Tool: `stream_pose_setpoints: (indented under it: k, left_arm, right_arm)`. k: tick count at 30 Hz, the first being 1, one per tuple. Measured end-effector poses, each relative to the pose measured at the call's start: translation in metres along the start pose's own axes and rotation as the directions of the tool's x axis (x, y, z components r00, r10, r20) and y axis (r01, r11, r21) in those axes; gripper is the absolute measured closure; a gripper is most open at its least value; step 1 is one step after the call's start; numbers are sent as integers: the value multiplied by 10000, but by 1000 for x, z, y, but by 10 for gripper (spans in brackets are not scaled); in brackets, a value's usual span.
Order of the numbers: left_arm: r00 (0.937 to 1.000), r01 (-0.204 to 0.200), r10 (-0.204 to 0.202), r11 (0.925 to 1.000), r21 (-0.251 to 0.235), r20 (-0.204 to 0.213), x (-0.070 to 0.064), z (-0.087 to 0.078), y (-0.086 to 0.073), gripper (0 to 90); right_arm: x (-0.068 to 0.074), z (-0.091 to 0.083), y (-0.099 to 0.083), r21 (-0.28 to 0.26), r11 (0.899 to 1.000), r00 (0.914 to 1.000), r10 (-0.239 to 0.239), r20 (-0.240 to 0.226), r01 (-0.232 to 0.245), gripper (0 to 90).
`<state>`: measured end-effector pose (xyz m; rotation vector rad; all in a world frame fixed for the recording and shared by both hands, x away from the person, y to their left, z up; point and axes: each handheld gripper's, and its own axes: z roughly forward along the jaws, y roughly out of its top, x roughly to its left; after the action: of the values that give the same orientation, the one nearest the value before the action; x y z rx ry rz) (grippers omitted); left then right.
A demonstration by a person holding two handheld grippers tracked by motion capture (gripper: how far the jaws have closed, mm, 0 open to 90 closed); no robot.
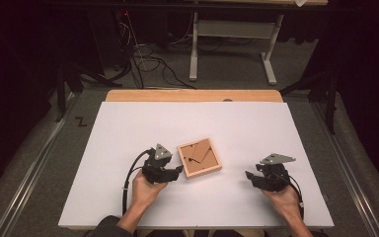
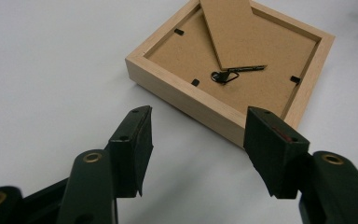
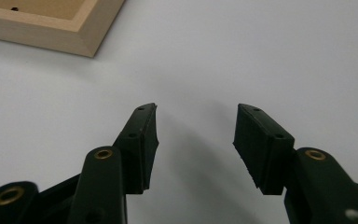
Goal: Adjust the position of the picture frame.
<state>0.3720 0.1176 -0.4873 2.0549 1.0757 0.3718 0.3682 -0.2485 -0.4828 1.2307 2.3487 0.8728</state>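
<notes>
Your picture frame (image 1: 200,157) lies face down on the white surface (image 1: 128,123), a little toward your side of its middle and turned at an angle to the surface's edges. Its pale wooden border surrounds a brown backing board (image 2: 261,88), and the brown easel stand (image 2: 228,30) lies folded flat across that board, with small black clips at the inner edges of the border.

Your left gripper (image 1: 176,170) sits just beside the frame's near left corner, pointing toward it from your left hand (image 1: 145,190). In the left gripper view, its jaws stand spread apart with nothing between them but bare surface, and the frame's near wooden edge runs just beyond the tips; the right-hand jaw overlaps that edge in the view, though you cannot tell whether it touches.

Your right gripper (image 1: 250,176) rests well apart from the frame, off to its right and slightly nearer you, held in your right hand (image 1: 284,197) and pointing leftward. In the right gripper view (image 3: 196,121), its jaws are likewise spread wide over empty white surface, and one corner of the frame (image 3: 51,23) sits at the upper left, clear of both jaws.

A black cable (image 1: 128,177) loops from your left gripper back toward your forearm
</notes>
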Motion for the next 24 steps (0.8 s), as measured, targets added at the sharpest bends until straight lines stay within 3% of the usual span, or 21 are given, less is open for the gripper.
stream_pose_setpoints:
  k: [7,11,20,24]
  left_arm:
    - [9997,232,-232,9997,0,118,-1,0,1,430]
    - [9996,296,-296,9995,72,16,-1,-1,2,428]
    - [9980,601,-602,9982,45,212,0,0,5,419]
    - [9994,332,-333,9994,41,29,-2,2,5,398]
  right_arm:
    - [3,0,2,-25,9999,9998,-167,-115,167,511]
    - [4,-1,4,-84,10000,10000,-26,-73,26,510]
    - [4,-4,11,-62,10000,9998,35,-191,-36,519]
    - [6,-1,16,8,10000,9997,-10,-248,10,528]
